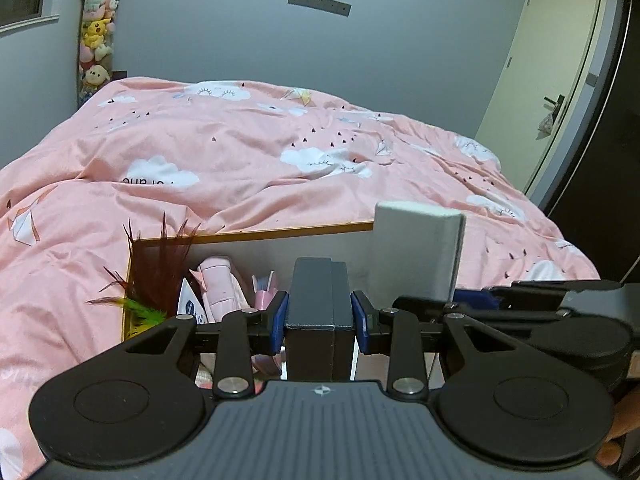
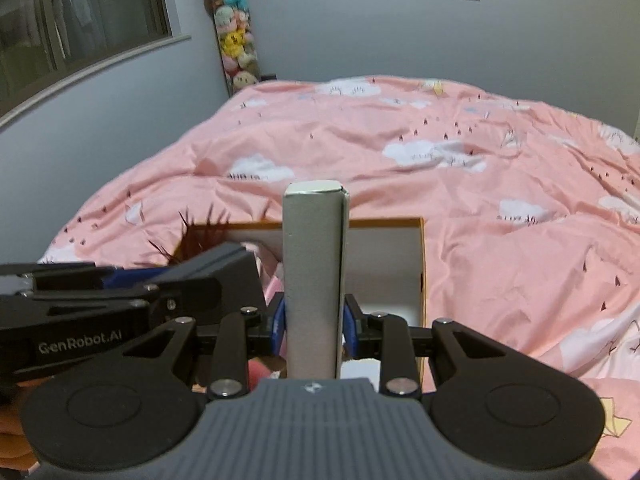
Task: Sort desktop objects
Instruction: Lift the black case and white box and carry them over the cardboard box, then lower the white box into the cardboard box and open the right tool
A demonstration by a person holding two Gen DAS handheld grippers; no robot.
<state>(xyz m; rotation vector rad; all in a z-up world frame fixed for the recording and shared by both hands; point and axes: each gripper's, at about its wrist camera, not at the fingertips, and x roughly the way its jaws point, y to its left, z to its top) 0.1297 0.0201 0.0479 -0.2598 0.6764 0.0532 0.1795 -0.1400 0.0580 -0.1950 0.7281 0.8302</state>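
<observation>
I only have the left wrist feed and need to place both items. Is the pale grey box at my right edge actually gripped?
Observer: Yes. The right gripper is shut on the pale grey cardboard box, which it holds upright.
Operator: Is there room in the storage box?
Observer: The right part of the white-lined, orange-rimmed storage box looks bare inside.
Operator: How does my dark box look from there?
Observer: The dark grey rectangular box sits tilted in the left gripper, above the storage box's left side.

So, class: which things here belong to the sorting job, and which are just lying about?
Job:
left tongs gripping the dark box
right tongs gripping the grey box
open storage box
feathers

Lying about:
pink duvet
plush toys
door
</observation>
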